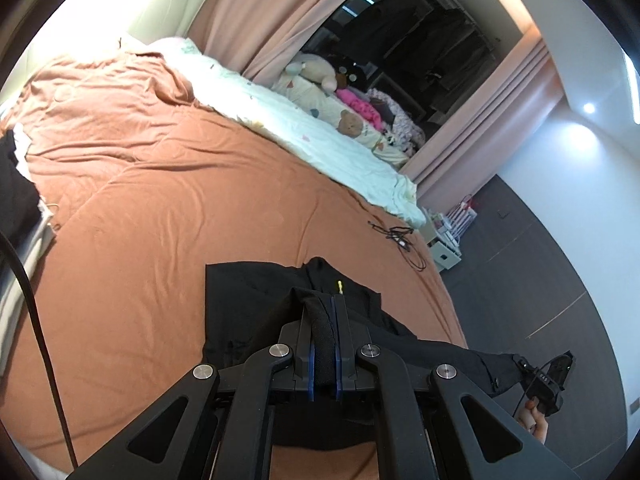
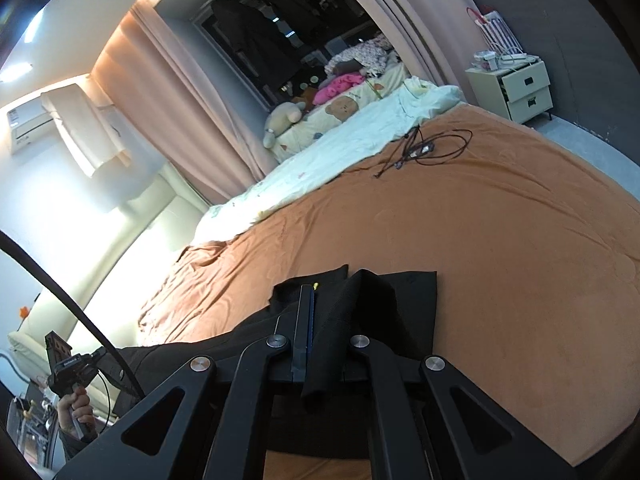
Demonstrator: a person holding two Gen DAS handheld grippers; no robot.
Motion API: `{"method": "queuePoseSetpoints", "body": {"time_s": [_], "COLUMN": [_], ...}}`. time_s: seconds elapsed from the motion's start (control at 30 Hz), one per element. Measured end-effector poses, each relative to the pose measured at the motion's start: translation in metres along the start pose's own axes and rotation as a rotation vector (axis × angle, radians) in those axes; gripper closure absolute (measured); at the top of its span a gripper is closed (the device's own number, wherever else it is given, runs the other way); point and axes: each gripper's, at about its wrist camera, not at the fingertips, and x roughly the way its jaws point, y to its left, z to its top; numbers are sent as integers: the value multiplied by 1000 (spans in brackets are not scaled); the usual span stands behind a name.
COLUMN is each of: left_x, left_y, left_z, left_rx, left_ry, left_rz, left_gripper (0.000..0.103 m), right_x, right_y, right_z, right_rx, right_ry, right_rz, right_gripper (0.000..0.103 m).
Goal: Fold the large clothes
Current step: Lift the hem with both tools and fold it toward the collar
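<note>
Black garment pinched in both grippers above the orange bed.

Left wrist view: left gripper (image 1: 325, 312) with jaws clamped narrow on a ribbed fold of the black garment (image 1: 248, 304), spread over the near part of the orange bed (image 1: 180, 200); yellow zipper pull (image 1: 340, 285) just beyond the jaws; right gripper (image 1: 544, 380) gripping a sleeve off the bed's edge; pale quilt (image 1: 312, 128) along the bed's far side; tangled cable (image 1: 396, 236) near it. Right wrist view: right gripper (image 2: 320, 320) with jaws closed on a ribbed black strip of the black garment (image 2: 408, 292) over the orange bed (image 2: 480, 240); left gripper (image 2: 64, 364) beyond the bed's left edge; nightstand (image 2: 516, 92) past the bed's far corner.
</note>
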Motion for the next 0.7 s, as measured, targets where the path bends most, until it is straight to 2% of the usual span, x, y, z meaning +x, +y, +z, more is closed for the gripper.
{"method": "queuePoseSetpoints", "body": {"time_s": [0.37,0.7], "left_x": [97,196], "left_y": [25,68], "left_z": [35,41], "left_rx": [-31,-66], "left_ry": [87,195], "left_rz": [72,162], "left_gripper": [97,96], "right_x": [85,177], "right_y": [-8,-32], "right_z": [41,53], "right_rx": [55,103], "right_ry": [96,219], "right_rz": [-61,-154], "right_gripper": [103,102]}}
